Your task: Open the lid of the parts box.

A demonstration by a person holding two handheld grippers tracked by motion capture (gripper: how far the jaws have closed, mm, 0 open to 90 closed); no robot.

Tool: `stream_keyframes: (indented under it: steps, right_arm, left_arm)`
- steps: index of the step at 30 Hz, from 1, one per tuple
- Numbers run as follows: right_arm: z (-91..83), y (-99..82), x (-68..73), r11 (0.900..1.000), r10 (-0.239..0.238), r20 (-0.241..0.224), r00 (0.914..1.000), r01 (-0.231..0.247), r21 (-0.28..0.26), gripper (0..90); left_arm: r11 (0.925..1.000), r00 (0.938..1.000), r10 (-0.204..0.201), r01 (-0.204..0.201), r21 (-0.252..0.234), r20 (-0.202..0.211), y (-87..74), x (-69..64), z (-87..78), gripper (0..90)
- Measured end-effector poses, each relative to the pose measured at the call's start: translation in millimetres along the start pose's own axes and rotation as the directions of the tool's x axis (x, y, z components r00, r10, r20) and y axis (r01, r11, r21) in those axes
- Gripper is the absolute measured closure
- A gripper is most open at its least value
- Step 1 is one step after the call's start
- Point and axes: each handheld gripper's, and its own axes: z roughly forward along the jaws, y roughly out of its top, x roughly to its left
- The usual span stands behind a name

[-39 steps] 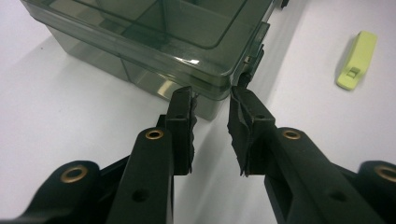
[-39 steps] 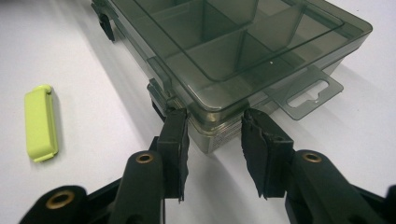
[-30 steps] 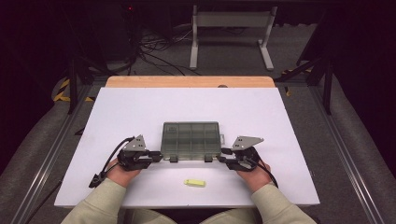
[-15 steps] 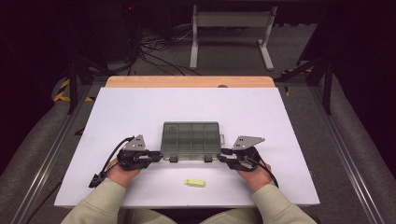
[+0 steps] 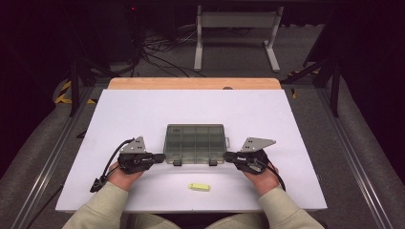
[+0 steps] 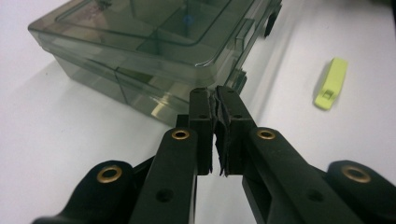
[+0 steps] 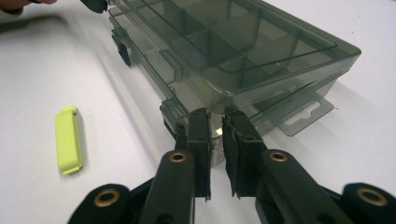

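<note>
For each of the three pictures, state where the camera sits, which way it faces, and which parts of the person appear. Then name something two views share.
High view: above the person's side, facing forward and down on the white table; forearms, hands, both claws.
Left gripper view: on the left claw, facing the smoky transparent plastic compartment box; its black jaws.
Right gripper view: on the right claw, facing the box's other end; its jaws.
Shared: the small yellow-green plastic clip appears in both gripper views.

Smoky clear compartment box point(image 5: 195, 143), lid shut, flat mid-table.
</note>
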Motion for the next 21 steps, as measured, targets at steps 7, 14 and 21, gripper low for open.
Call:
stream_keyframes:
  steps: [7, 14, 21]
  right_arm:
    - [-0.8, 2.1, -0.2, 0.9995, 0.002, 0.005, 1.0000, -0.002, -0.030, 84.9]
    - [-1.8, 4.5, -2.8, 0.9968, 0.017, 0.015, 0.9997, -0.016, -0.078, 85.7]
    - [-2.8, 6.5, -3.6, 0.9946, 0.025, 0.027, 0.9993, -0.022, -0.101, 85.8]
  left_arm:
    - [0.9981, 1.0000, -0.004, 0.005, -0.061, 0.009, 0.9, 1.9, -1.2, 86.4]
    - [0.9919, 0.9998, -0.021, 0.022, -0.125, 0.007, 1.5, 3.4, -2.2, 86.7]
    - [0.9838, 0.9991, -0.043, 0.041, -0.175, -0.005, 2.9, 2.8, -1.5, 86.9]
